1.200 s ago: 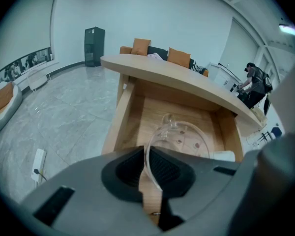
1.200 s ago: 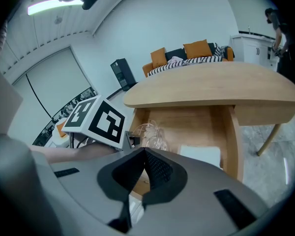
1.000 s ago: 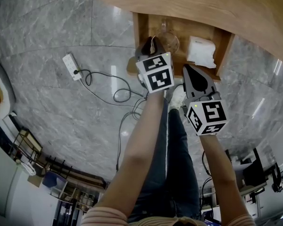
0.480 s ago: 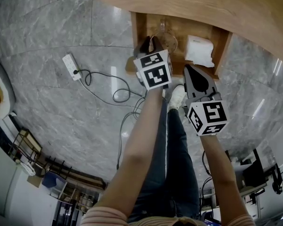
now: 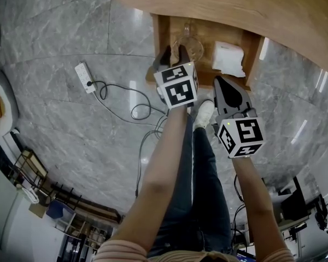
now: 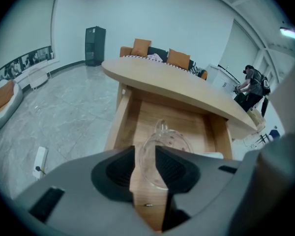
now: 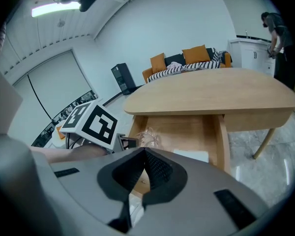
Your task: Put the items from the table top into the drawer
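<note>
drawer (image 5: pixel 159 37): back hidden under table top (image 5: pixel 235 4) | table top: cut off by head view's top edge | white packet (image 6: pixel 216 155): mostly covered in left gripper view | person (image 6: pixel 253 85): too small for detail

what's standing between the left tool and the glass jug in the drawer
Nothing visible. The left tool has jaws that have just been opening, astride the rim of the glass jug, which already sits in the drawer; the white pack lies apart, to its right.

- Grey marbled floor (image 5: pixel 71 26), a white power strip (image 5: pixel 84 76) and dark cables (image 5: pixel 139 111) lying on it.
- White walls (image 6: pixel 152 14); a dark cabinet (image 6: pixel 94 45) against one.
- Sofa (image 7: pixel 173 59) with orange cushions (image 7: pixel 195 54).
- Long ceiling lamp (image 7: pixel 56 8) lit.
</note>
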Action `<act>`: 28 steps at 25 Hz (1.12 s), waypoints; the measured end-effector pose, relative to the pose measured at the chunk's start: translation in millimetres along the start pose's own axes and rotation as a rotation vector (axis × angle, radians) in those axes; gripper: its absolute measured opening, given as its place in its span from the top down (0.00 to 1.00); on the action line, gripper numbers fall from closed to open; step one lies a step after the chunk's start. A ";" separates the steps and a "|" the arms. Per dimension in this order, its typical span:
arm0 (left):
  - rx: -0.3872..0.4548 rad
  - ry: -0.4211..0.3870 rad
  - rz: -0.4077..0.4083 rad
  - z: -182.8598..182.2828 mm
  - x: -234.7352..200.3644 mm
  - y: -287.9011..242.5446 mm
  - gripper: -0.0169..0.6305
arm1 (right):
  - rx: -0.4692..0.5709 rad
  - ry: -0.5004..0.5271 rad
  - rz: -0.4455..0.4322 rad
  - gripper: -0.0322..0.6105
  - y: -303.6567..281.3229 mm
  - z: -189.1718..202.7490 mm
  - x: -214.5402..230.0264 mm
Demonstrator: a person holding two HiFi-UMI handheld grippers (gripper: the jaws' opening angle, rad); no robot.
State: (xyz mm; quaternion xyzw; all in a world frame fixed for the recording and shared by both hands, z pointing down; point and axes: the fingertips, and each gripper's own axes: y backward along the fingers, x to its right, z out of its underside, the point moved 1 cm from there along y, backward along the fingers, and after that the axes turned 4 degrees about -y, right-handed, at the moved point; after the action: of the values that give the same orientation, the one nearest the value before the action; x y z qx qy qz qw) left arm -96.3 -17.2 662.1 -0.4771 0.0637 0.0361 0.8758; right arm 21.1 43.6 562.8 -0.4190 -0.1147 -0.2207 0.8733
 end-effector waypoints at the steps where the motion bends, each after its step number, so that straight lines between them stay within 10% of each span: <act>1: 0.012 -0.005 -0.004 -2.7 -0.1 6.1 0.80 | 0.005 0.002 -0.001 0.94 3.1 -1.5 -0.5; 28: 0.229 0.042 0.166 -59.0 35.5 158.0 0.95 | 0.182 0.021 -0.058 0.94 99.0 -58.2 -37.9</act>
State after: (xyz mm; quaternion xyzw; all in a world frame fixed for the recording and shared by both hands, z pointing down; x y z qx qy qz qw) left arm -85.4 19.0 494.0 -0.3680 0.1251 0.0910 0.9169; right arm 36.5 63.6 444.5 -0.3322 -0.1371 -0.2392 0.9020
